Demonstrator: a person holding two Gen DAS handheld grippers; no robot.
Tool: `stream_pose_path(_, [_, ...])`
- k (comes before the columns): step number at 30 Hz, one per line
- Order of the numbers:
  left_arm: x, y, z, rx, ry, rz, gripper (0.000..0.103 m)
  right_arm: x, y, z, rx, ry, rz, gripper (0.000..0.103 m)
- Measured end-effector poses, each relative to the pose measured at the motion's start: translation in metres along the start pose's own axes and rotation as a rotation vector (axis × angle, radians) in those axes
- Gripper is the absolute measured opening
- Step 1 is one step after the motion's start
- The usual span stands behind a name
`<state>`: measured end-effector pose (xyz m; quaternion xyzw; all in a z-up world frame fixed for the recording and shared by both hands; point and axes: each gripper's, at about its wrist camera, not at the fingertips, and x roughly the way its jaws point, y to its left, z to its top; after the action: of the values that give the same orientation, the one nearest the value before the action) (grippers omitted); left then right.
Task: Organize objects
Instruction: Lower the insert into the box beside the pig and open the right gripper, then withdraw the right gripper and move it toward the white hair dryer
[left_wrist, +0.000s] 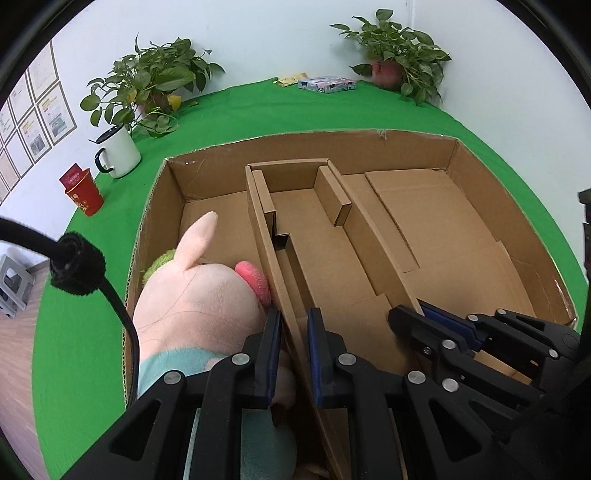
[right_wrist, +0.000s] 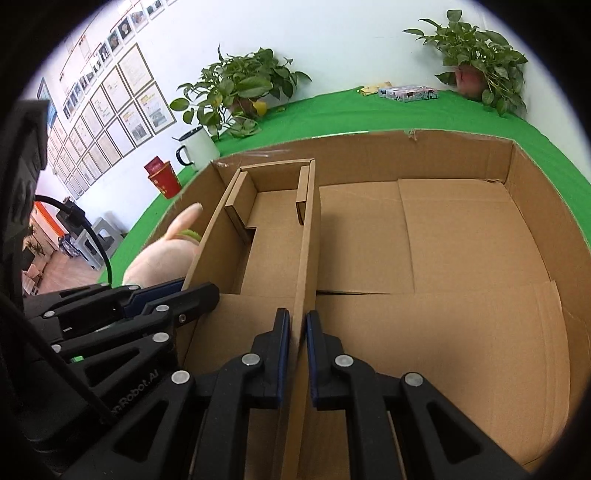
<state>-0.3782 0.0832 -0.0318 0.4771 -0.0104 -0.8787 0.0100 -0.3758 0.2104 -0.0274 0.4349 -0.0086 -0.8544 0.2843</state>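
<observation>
A large open cardboard box (left_wrist: 476, 177) (right_wrist: 524, 173) sits on the green table. A narrow cardboard insert tray (left_wrist: 310, 236) (right_wrist: 273, 221) stands inside it. My left gripper (left_wrist: 293, 321) is shut on the insert's left wall (left_wrist: 266, 240). My right gripper (right_wrist: 297, 325) is shut on the insert's right wall (right_wrist: 308, 236); it also shows in the left wrist view (left_wrist: 424, 314). A pink plush pig (left_wrist: 199, 295) (right_wrist: 162, 258) in teal clothes lies in the box's left compartment, against the insert.
A white enamel mug (left_wrist: 118, 151) (right_wrist: 197, 147) and a red paper cup (left_wrist: 83, 192) (right_wrist: 164, 179) stand left of the box. Two potted plants (left_wrist: 155, 81) (left_wrist: 399, 48) and a patterned flat box (left_wrist: 327, 84) sit at the table's far edge.
</observation>
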Motion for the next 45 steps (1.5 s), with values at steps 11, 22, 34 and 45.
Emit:
stream_pose_path(11, [-0.069,0.02,-0.032,-0.076,-0.142,-0.005,0.012,0.012,0.006,-0.001,-0.049,0.031,0.001,0.015])
stream_pose_path(22, [-0.155,0.018,-0.08,-0.155,-0.452,0.045,0.093,-0.092,0.003,-0.015,-0.12,-0.264,-0.098,0.089])
stream_pose_path(34, [-0.191,-0.048,-0.159,-0.163,-0.502,0.106,0.102,-0.184,-0.019,-0.109,-0.115,-0.324,-0.306,0.103])
stream_pose_path(45, [-0.223,-0.074,-0.187,-0.179,-0.461,0.129,0.102,-0.212,-0.016,-0.138,-0.12,-0.332,-0.259,0.103])
